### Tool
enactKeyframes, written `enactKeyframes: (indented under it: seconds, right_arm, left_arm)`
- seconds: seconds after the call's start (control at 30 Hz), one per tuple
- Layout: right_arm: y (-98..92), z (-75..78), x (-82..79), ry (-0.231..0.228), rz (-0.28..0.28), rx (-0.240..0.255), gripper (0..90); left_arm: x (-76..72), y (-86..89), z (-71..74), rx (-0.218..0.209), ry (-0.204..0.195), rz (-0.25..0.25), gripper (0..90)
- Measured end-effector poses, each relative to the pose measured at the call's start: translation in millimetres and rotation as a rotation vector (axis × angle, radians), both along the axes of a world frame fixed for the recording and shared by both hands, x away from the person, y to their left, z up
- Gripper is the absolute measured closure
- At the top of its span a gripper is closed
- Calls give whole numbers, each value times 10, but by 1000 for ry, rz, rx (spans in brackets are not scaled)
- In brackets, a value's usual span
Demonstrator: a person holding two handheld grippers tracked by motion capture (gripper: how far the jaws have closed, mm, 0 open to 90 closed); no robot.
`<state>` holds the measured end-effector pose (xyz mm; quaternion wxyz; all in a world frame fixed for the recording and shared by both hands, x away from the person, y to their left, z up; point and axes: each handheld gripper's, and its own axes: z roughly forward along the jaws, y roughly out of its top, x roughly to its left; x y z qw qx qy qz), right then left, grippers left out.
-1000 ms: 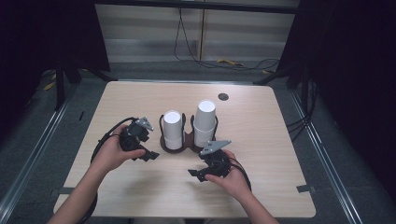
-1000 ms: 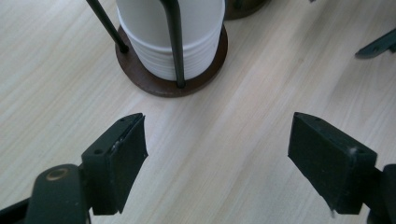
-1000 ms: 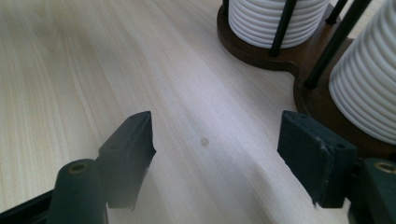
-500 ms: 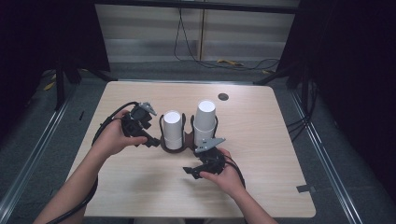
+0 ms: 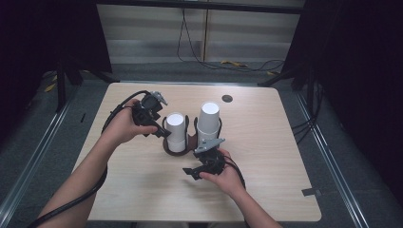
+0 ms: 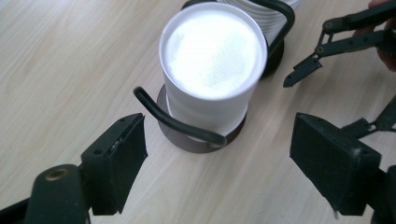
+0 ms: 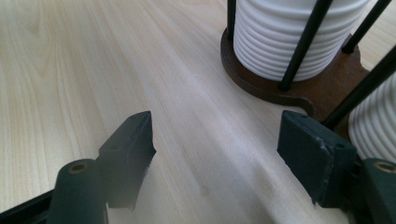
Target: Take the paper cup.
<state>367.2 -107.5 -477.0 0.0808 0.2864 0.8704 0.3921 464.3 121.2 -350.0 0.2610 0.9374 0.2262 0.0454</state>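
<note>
The left gripper [image 5: 158, 129] has risen toward the shorter cup stack [image 5: 175, 131], jaws wide and just closing slightly, empty, so a grasp seems next, while the right gripper [image 5: 194, 167] waits open.

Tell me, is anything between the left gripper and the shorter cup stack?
Only the holder's black wire loop, which wraps the cup stack low on the side facing the left gripper. The stack's upper part is clear, and the jaws stand open.
</note>
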Motion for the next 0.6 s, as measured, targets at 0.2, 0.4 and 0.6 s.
enactKeyframes:
  seconds: [0.2,0.4,0.6]
  right_arm:
    - [54,15,32,-8,7,14,272]
    - [95,-3,60,-4,6,26,269]
    - [167,18,89,-20,18,30,255]
  left_arm:
    - [97,-84,-45,1,15,21,183]
    - [164,-154,-56,0,14,8,188]
    - [192,-215,-81,23,20,-14,222]
